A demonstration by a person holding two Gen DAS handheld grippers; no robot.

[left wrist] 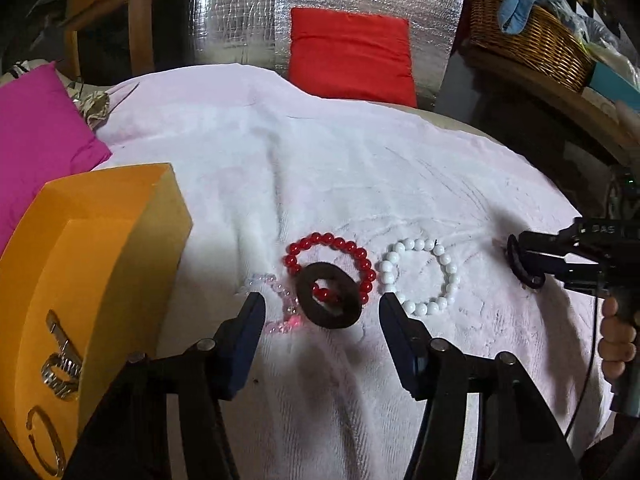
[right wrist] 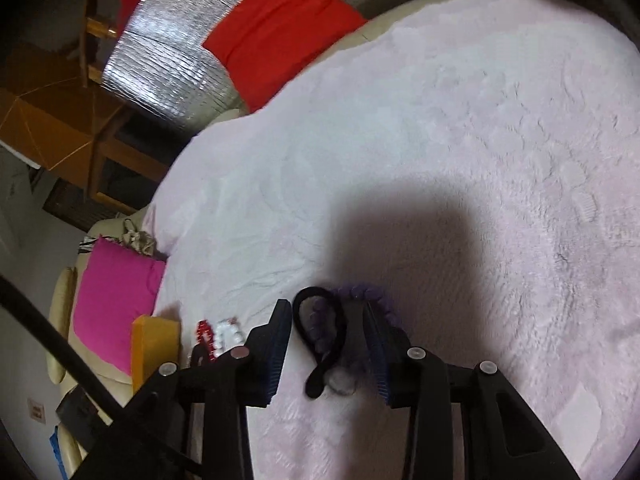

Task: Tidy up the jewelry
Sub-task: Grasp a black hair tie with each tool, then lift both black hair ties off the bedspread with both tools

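Observation:
In the left wrist view my left gripper point(left wrist: 320, 304) is open just above a dark brown ring bangle point(left wrist: 329, 301) that lies over a red bead bracelet point(left wrist: 332, 266). A clear bead bracelet point(left wrist: 276, 300) lies to its left and a white bead bracelet point(left wrist: 418, 276) to its right. An orange box point(left wrist: 92, 280) stands at the left. My right gripper point(left wrist: 520, 264) shows at the right edge. In the right wrist view my right gripper point(right wrist: 328, 332) is open around a black loop band point(right wrist: 320, 340) and a purple bead bracelet point(right wrist: 372, 300) on the cloth.
A pale pink fleecy cloth point(left wrist: 360, 160) covers the surface. A pink cushion point(left wrist: 36, 132) lies at the left, a red cushion point(left wrist: 352, 56) at the back. A wicker basket point(left wrist: 528, 44) sits on a shelf at the back right. Gold letters point(left wrist: 60, 368) lie on the orange box.

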